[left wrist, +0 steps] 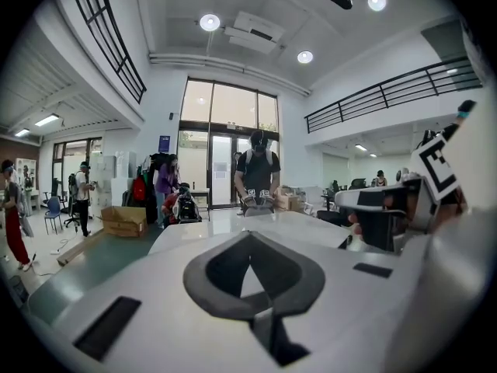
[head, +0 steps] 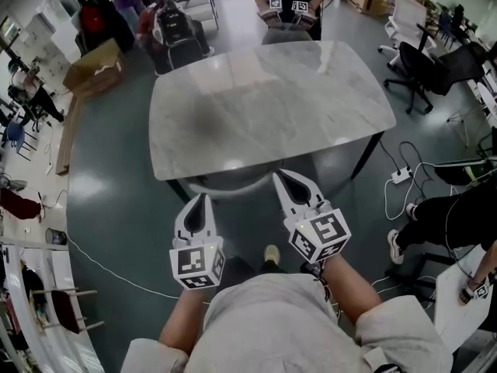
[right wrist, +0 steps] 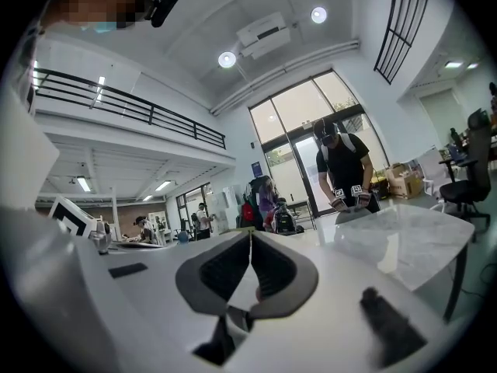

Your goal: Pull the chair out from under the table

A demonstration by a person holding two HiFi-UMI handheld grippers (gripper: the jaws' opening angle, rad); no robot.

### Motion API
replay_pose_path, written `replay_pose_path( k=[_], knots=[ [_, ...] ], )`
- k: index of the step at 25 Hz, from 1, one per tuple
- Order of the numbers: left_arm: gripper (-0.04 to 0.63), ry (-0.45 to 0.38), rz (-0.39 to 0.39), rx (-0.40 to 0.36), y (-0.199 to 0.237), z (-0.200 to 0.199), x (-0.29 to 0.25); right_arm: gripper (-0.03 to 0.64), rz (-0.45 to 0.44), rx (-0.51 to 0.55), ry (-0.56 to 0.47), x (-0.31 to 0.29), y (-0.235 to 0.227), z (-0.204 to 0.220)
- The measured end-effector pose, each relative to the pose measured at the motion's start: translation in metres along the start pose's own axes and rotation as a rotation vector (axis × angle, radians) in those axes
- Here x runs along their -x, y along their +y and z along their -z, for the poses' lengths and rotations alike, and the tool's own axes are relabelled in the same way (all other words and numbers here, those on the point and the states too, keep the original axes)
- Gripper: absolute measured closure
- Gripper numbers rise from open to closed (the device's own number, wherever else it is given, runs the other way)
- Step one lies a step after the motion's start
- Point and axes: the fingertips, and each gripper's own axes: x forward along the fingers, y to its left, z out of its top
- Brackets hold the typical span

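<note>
The white marble table (head: 272,103) fills the middle of the head view. A grey curved chair back (head: 233,183) shows just under its near edge, the rest of the chair hidden beneath the top. My left gripper (head: 205,199) hovers at the chair back's left part, shut and empty. My right gripper (head: 278,176) reaches the table's near edge by the chair back's right end, also shut with nothing in it; I cannot tell whether either one touches the chair. In the left gripper view the left gripper (left wrist: 248,235) points over the tabletop (left wrist: 233,235). The right gripper (right wrist: 250,235) has the table (right wrist: 404,243) at its right.
Another person with two grippers (head: 284,12) stands at the table's far side. A black office chair (head: 419,68) and a power strip (head: 401,175) with cables lie to the right, where a seated person's legs (head: 443,216) also show. A cardboard box (head: 95,67) sits at the far left.
</note>
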Motion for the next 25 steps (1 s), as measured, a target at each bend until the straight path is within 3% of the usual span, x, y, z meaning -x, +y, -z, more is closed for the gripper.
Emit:
replay_pose_path(
  k=[14,25],
  knots=[
    [0.581,0.04,0.093,-0.007,0.019,0.014,-0.025,0.591,0.026,0.011,0.066,-0.022,0.003,0.024],
    [0.58,0.097,0.217,-0.058,0.055,0.05,-0.053,0.589,-0.029,0.091,0.259,-0.06,0.025,0.084]
  ],
)
